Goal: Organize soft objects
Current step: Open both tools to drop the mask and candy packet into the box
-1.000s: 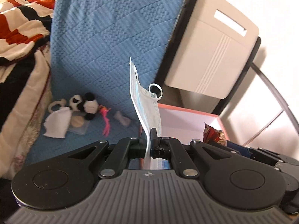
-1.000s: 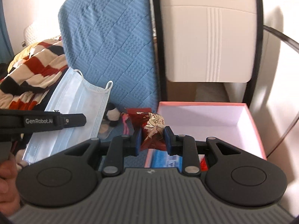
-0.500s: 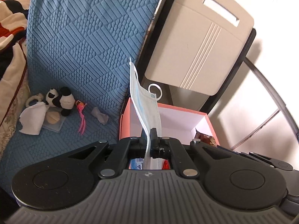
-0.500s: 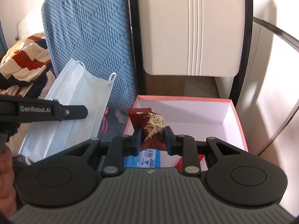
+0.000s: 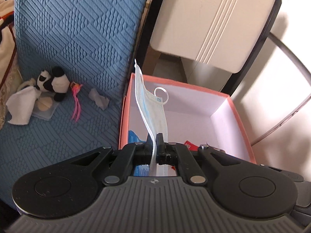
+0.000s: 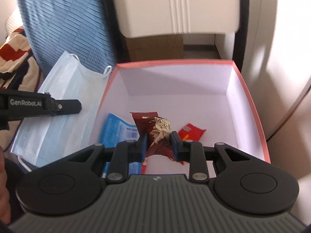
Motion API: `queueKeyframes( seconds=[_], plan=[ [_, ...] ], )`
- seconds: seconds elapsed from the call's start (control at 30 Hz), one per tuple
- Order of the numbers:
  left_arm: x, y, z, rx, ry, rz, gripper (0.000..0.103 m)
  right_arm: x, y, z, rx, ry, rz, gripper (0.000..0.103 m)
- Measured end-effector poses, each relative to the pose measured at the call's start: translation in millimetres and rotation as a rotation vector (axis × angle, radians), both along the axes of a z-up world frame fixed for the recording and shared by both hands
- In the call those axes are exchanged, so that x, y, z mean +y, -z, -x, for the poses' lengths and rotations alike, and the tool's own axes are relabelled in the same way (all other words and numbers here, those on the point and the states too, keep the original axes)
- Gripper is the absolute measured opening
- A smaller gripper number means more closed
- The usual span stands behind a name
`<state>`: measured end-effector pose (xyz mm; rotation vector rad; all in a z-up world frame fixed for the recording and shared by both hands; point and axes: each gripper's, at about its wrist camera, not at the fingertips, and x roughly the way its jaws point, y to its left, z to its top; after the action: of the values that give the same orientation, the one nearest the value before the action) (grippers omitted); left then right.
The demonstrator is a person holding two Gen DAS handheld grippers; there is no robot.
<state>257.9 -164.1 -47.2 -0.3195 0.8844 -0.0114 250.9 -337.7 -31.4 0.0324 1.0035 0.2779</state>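
Observation:
My left gripper [image 5: 155,138] is shut on a light blue face mask [image 5: 150,104], which stands edge-on over the left side of the pink box [image 5: 240,124]. In the right wrist view the mask [image 6: 58,104] hangs beside the box's left wall [image 6: 108,89], with the left gripper [image 6: 76,106] on it. My right gripper [image 6: 158,142] is shut on a dark red snack packet [image 6: 155,130], held over the box's front part. A blue packet [image 6: 118,130] and a red wrapper [image 6: 191,131] lie on the box floor.
A blue textured cushion [image 5: 77,29] lies left of the box, with a panda plush [image 5: 52,81], a white cloth [image 5: 21,106], a pink feathery item [image 5: 76,101] and a small grey scrap [image 5: 99,98] on it. A beige chair back [image 5: 211,19] stands behind the box. A striped blanket [image 6: 13,58] is far left.
Both grippers have moved forward and to the right, over the pink box, each still gripping its item. The box floor and its contents have come into view.

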Motion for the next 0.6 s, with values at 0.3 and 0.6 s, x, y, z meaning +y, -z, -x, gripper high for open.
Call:
queueKeyframes(
  seconds=[0.3,0.6],
  plan=[
    [-17.7,28.2,-16.2,0.065,0.025,-0.024,0.003,-23.8,37.7,-6.4,0.079,0.037,-0.017,0.03],
    [-34.9,35.1,-21.3,0.101,0.091,-0.086,0.059,-37.0,53.3,-8.4,0.132,0.061,-0.042,0.038]
  ],
)
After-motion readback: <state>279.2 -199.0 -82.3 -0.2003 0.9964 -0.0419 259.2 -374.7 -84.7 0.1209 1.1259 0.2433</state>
